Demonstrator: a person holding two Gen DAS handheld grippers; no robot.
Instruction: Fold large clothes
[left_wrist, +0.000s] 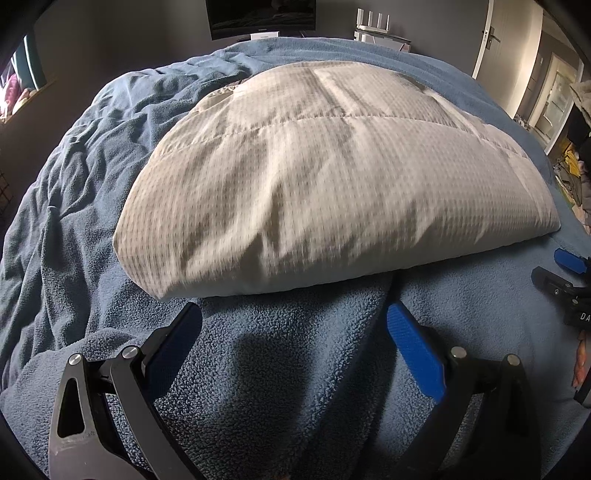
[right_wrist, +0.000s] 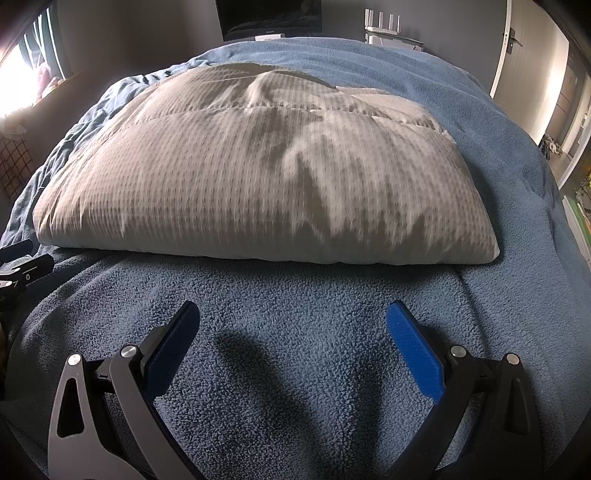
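At the bottom of each wrist view the grippers stand wide apart with nothing between their blue pads: the left gripper (left_wrist: 293, 317) and the right gripper (right_wrist: 293, 315) both hover over the blue fleece blanket (right_wrist: 295, 332). Just beyond them, across the middle of both frames, a folded cream garment (left_wrist: 314, 184) with a fine grid pattern lies puffy on the blanket. Farthest, at the top, a dark screen (left_wrist: 260, 16) and a white router (right_wrist: 382, 24) stand by the wall.

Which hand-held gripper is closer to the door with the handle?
Right. The right hand-held gripper hovers near the bed's door side, before the folded beige cloth. The left hand-held gripper sits farther toward the window side. Both are open, holding nothing.
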